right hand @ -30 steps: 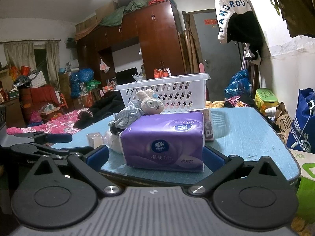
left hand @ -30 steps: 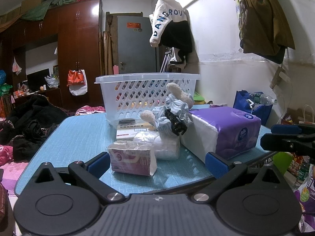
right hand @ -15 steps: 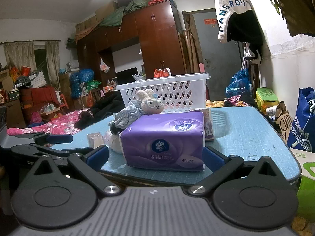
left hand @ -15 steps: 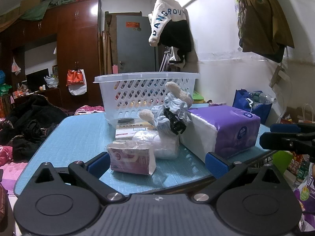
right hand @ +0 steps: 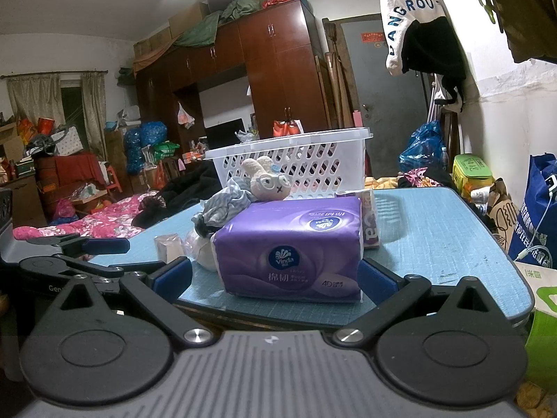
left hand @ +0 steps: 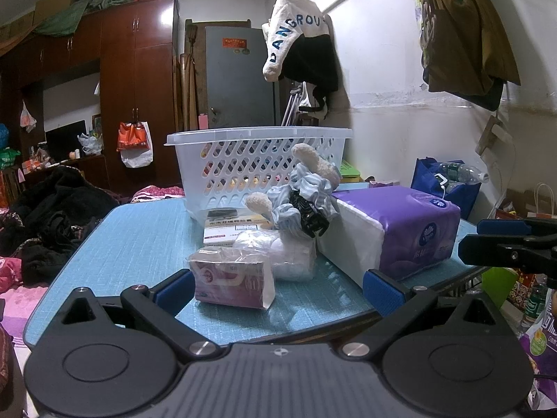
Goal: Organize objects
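On the blue counter (left hand: 139, 244), at 12 o'clock, stands the white basket (left hand: 257, 160). Plush rabbit (right hand: 266, 177) leans on purple tissue pack (right hand: 289, 247), w/ small pink packet (left hand: 231, 278) nearest the left gripper (left hand: 275, 287), jaws apart, empty. Right gripper (right hand: 275, 278): jaws wide apart either side of tissue pack, not touching.

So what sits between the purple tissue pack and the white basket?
In the right wrist view, a plush rabbit in striped cloth lies between the purple tissue pack and the white basket, leaning on the pack's far edge. The left wrist view shows the same.
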A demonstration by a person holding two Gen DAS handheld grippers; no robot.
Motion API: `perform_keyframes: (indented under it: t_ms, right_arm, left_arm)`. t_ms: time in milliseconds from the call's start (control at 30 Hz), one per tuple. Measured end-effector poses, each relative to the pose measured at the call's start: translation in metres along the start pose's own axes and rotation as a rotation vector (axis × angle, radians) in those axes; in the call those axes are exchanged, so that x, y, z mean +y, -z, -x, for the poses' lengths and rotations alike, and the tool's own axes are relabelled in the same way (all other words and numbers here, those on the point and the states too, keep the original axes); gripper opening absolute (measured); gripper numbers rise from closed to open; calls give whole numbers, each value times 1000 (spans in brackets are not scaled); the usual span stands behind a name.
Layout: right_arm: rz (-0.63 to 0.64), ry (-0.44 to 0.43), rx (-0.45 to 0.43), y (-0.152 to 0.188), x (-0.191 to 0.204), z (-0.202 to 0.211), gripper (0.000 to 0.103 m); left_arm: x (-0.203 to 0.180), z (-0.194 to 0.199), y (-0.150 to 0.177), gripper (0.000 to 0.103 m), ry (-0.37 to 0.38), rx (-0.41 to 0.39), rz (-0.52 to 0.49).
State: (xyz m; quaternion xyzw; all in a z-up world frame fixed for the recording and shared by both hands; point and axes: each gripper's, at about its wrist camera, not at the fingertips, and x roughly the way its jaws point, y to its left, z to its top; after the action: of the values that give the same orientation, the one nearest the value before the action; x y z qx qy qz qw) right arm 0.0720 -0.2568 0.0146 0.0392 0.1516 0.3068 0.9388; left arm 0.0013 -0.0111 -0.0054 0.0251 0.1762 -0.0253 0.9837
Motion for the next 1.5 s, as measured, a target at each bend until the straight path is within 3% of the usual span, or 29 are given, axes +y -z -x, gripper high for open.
perform_keyframes:
  t_ms: [500,700,733,833,933,1033,1100,1167,1233,1333,1500]
  right_arm:
    - [-1,-2,-2,0,0,0,103]
    - [-17,-33,-63,3,-5,4,103]
    - [-13,-27,-87,3,-6,5,103]
    - [60,106,-163,3,-5,8,103]
    - [62,157,-162,2,-13,6,103]
    - [20,88,-100,1,-29,-1,103]
    - [15,40,-94,5,-38,-3,103]
    - [48,44,-80,6,-40,-6,103]
    - [79,44,-74,8,-42,-7,103]
    - [95,4,-85,11,-45,-1,98]
    - [120,-56,-57,12,-56,-7,70]
  left_arm:
    - [-1,0,0,103,7,5,-1]
    - [-5,0,-1,103,0,-4,-9]
    - [-6,2,-1,103,-4,-21,-10]
    - [-9,8,-3,103,5,-80,-25]
    - [-12,5,-8,103,29,-98,-49]
    - [-16,0,-7,103,71,-99,-60]
    - [-19,-3,-5,103,137,-100,-51]
    - [-24,-7,-5,101,198,-91,-48]
    - [-31,-11,-3,98,207,-111,-64]
    - [-39,-21,0,91,214,-112,-89]
    - [-40,-38,3,74,253,-106,-80]
